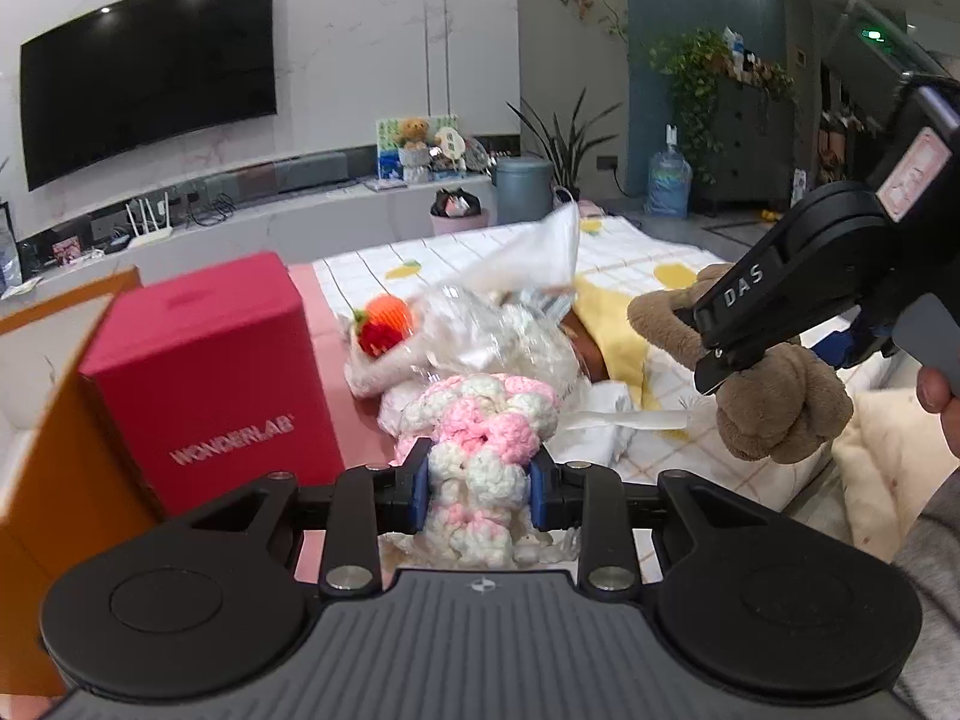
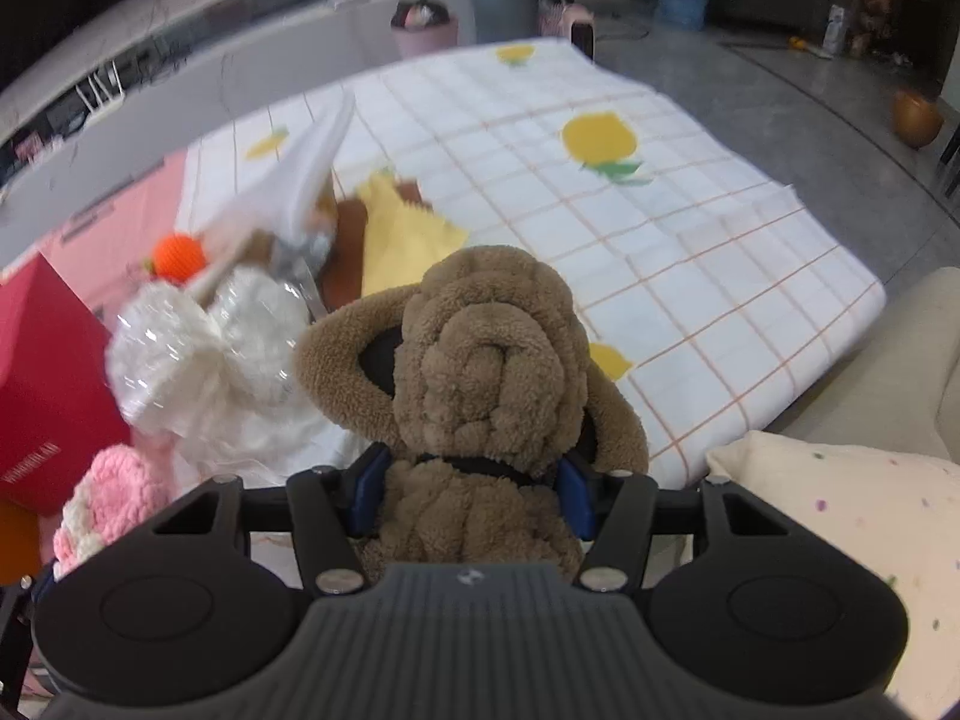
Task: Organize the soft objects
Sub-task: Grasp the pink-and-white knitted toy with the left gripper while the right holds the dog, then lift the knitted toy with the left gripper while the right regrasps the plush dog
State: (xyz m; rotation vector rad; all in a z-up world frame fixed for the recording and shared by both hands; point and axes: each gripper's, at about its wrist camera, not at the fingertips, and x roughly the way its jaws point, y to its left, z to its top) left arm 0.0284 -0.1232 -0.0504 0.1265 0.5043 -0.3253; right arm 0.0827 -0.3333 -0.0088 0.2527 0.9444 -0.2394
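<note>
Between the blue pads of the left gripper (image 1: 480,495) sits a pink-and-white crocheted piece (image 1: 480,438), chunky yarn in puffed lobes, pinched from both sides so the jaws stand only partly closed around its bulk. Just left of that gripper stands a red box (image 1: 204,378) printed "WONDERLAB" in pale letters, with an orange panel (image 1: 42,420) against its near side. Ahead of the fingers lies a heap of white knitwear in crinkled clear plastic (image 1: 480,336), and on its far left edge a small crocheted orange ball (image 1: 393,313) touching something red, perhaps a knitted strawberry, though blur makes that uncertain.

To the right and slightly forward, the right gripper (image 1: 708,354) shows white "DAS" lettering on its black arm. Its jaws are clamped on a brown plush toy (image 2: 486,372), a fleecy, rolled and folded shape whose fabric bulges above and below the pads. In the right wrist view the toy fills the space directly in front of the fingers, held up off a white checked cloth (image 2: 690,276) with yellow fruit prints that spreads beyond and to the right. A cream spotted cushion (image 2: 840,516) lies near that gripper's right side.
</note>
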